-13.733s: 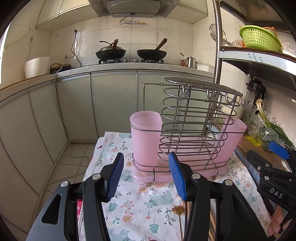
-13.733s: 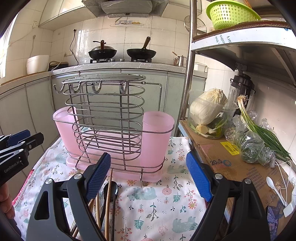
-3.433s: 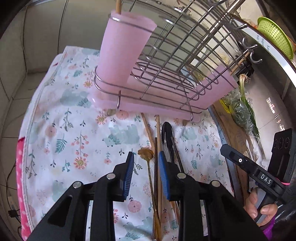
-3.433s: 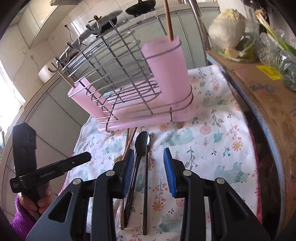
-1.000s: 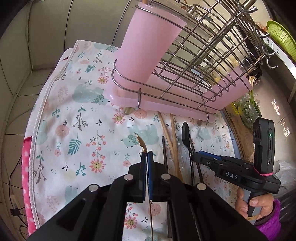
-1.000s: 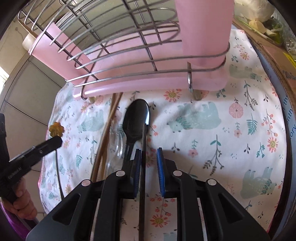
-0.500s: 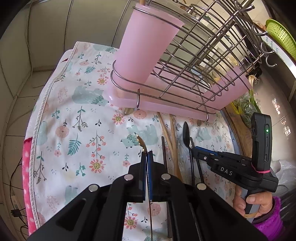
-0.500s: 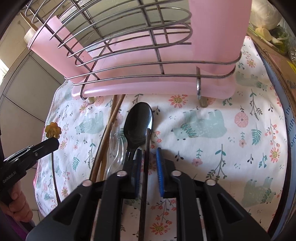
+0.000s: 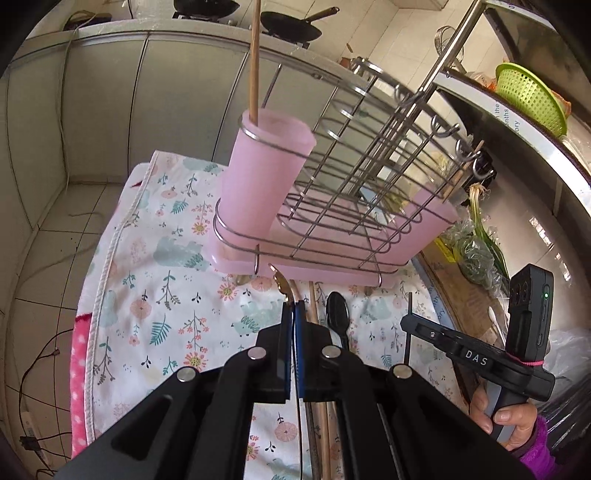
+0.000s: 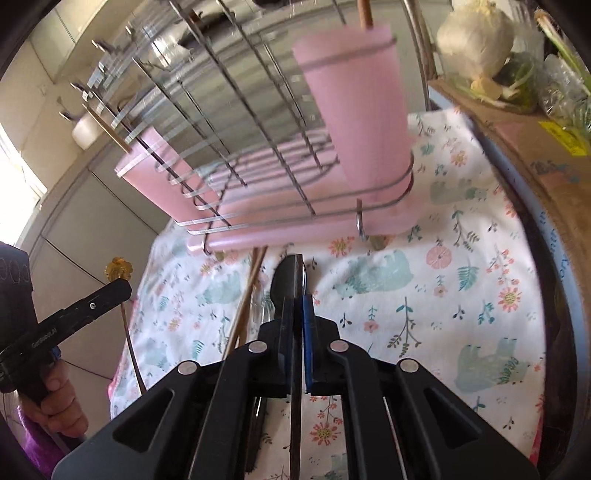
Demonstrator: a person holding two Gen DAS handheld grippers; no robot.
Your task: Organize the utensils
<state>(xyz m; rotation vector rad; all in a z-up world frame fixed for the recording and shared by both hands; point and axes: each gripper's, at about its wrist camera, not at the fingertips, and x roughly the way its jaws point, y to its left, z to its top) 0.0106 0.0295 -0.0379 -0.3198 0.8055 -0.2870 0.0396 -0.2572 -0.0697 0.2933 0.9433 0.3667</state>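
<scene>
left gripper [image 9: 294,308]: jaws pressed together on the thin stem of a gold spoon [image 9: 281,283]; its flower-shaped end pokes out just past the tips.
right gripper [image 10: 295,299]: jaws pinching a thin dark stick [image 10: 295,369] that runs back between the blue pads; what kind of utensil it is cannot be told.
left hand pose: gripper angled downward over the floral cloth [image 9: 162,258], tips just in front of the rack's pink base.
right hand pose: gripper angled downward above the black spoon [image 10: 282,284] lying on the cloth; right hand [image 9: 511,421], purple sleeve, grips the handle.
rack [image 9: 354,192]: wire frame on a pink tray, a pink cup [image 9: 262,177] at each end; one wooden chopstick [image 9: 254,59] stands upright in the near cup.
loose utensils: wooden chopsticks [image 10: 245,302] and the black spoon lie on the cloth between the rack and the grippers.
left view only: green basket [image 9: 530,96] on a shelf, two pans on the stove.
right view only: the gold spoon's long stem hanging below the left gripper, and the left hand [image 10: 55,402] on its handle; cabbage [image 10: 476,33] on a cardboard box.
</scene>
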